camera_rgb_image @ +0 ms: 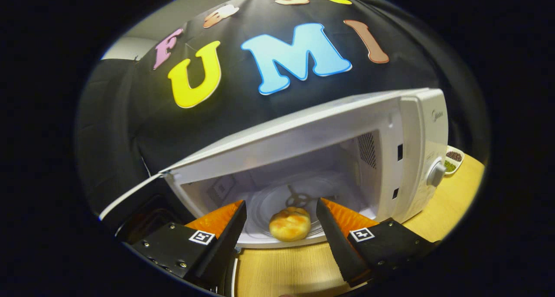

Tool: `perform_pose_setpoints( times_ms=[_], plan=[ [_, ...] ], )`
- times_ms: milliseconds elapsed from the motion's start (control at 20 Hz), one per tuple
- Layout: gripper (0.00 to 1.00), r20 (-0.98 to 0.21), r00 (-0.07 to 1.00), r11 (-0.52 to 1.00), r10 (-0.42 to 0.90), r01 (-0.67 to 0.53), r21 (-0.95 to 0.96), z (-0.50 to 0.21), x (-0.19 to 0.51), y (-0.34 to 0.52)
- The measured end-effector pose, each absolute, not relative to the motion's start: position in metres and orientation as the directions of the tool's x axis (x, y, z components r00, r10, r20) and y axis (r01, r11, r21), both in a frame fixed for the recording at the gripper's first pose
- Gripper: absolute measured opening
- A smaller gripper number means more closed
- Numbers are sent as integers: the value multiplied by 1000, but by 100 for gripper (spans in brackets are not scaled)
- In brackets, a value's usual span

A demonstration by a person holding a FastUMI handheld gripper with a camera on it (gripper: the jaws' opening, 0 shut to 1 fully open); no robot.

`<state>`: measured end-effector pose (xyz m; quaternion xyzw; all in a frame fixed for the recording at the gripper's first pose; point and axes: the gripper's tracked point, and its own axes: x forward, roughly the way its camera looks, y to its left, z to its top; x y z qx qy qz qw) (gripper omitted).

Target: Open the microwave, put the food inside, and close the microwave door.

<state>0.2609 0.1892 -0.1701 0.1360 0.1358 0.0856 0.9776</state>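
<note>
claw [281, 227] released, fingers spread apart; bread roll [289, 223] lies between them on microwave [390, 158] turntable; door [130, 197] open; wooden worktop [286, 266] beneath.

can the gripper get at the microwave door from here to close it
Probably yes: the gripper is open, its fingers clear of the bun in the microwave, and the door stands open just beside it, nothing between.
</note>
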Motion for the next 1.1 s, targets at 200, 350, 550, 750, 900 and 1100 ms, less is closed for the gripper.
perform_pose_setpoints(
  times_ms=[200, 350, 550, 750, 900, 1100],
  plan=[
    [97, -158, 951, 944, 266, -223, 244, -112, 203, 193],
    [97, -122, 942, 933, 312, -280, 227, -83, 159, 202],
    [97, -88, 924, 915, 373, -350, 201, -56, 105, 223],
    [97, -75, 886, 879, 458, -439, 187, -38, 53, 258],
    [97, -56, 843, 840, 535, -523, 141, -27, 13, 294],
    [86, -49, 762, 763, 645, -641, 84, -26, -41, 349]
  ],
)
